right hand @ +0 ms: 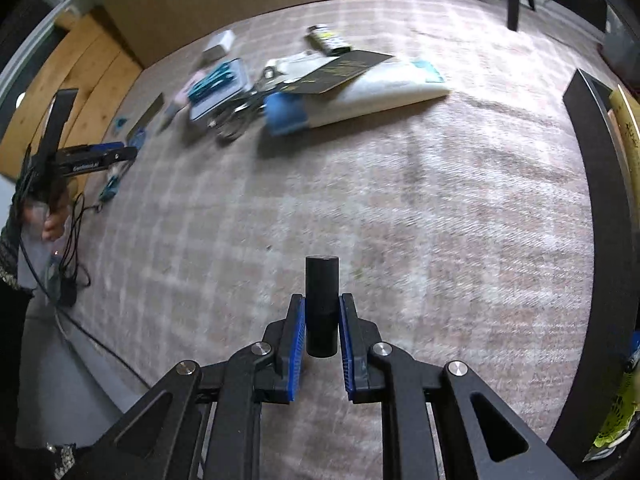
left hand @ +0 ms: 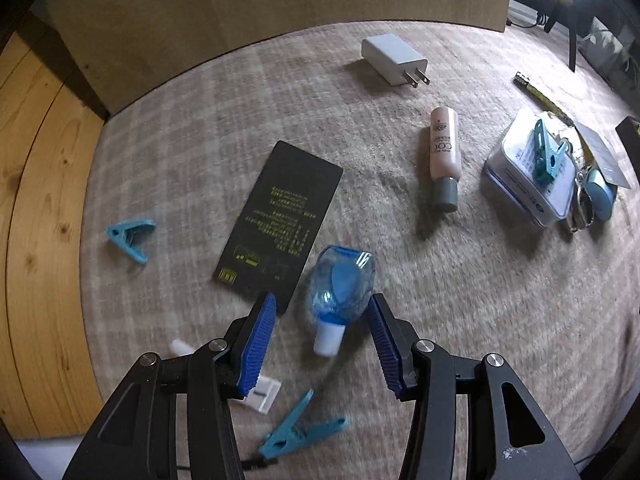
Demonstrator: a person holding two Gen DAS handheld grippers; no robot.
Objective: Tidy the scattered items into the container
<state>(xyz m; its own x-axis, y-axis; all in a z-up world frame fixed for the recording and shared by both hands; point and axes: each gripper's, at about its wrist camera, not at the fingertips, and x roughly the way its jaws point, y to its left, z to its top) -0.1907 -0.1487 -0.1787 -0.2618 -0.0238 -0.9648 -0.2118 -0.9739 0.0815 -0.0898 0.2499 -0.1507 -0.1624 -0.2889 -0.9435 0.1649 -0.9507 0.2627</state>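
Note:
In the left wrist view my left gripper [left hand: 322, 308] is open and points down at the rug. A small clear blue bottle [left hand: 340, 284] with a white cap lies between its blue pads [left hand: 260, 340], and neither pad presses on it. In the right wrist view my right gripper [right hand: 322, 300] is shut on a black cylinder [right hand: 322, 280], held upright above the rug. The black container [right hand: 592, 220] stands at that view's right edge, with yellow-green packets inside. The left gripper [right hand: 96, 158] and the hand holding it show at far left there.
Around the left gripper lie a black card [left hand: 280, 216], teal clips [left hand: 132, 238], a teal clothespin [left hand: 300, 428], a white charger [left hand: 394, 60], a pale tube [left hand: 444, 152] and a clear box [left hand: 520, 184] with a clip on it. A wooden floor [left hand: 36, 240] borders the rug.

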